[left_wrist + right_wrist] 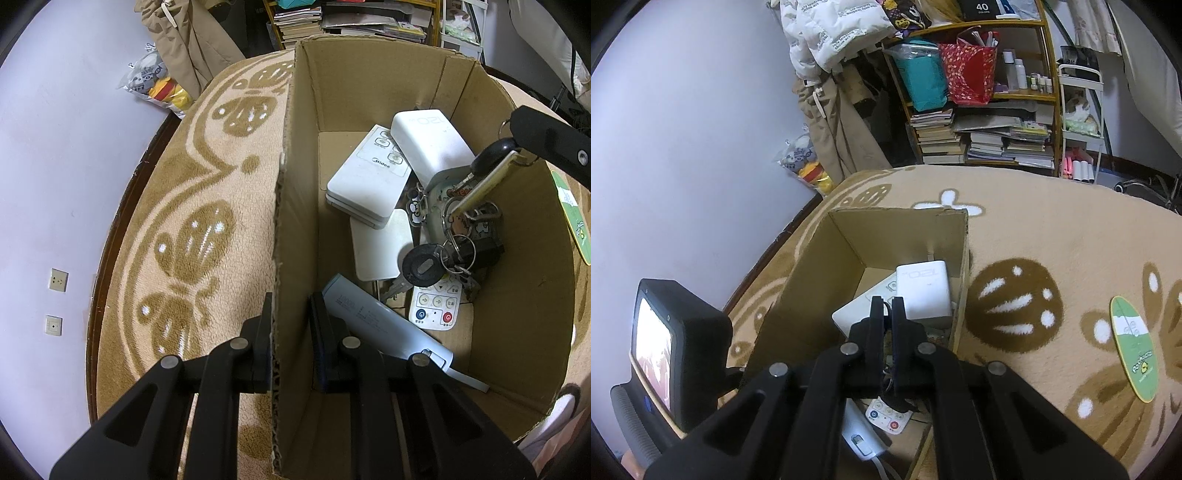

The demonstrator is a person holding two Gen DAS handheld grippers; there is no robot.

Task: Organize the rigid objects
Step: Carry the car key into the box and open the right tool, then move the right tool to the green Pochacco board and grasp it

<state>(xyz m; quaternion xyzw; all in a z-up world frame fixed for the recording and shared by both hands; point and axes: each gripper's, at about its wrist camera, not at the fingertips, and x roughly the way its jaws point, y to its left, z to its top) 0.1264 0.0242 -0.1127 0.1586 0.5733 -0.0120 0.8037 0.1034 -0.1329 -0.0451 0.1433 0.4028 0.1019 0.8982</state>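
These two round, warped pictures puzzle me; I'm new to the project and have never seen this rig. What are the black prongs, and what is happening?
The prongs are two-finger grippers that a person holds, one per hand; a fisheye camera on each looks along its fingers. In the left view, the left gripper straddles the wall of a cardboard box on a patterned rug. Inside lie a Midea remote, a white charger and a pale blue power bank. The right gripper is shut on a bunch of keys dangling over the box. A green oval card lies outside.
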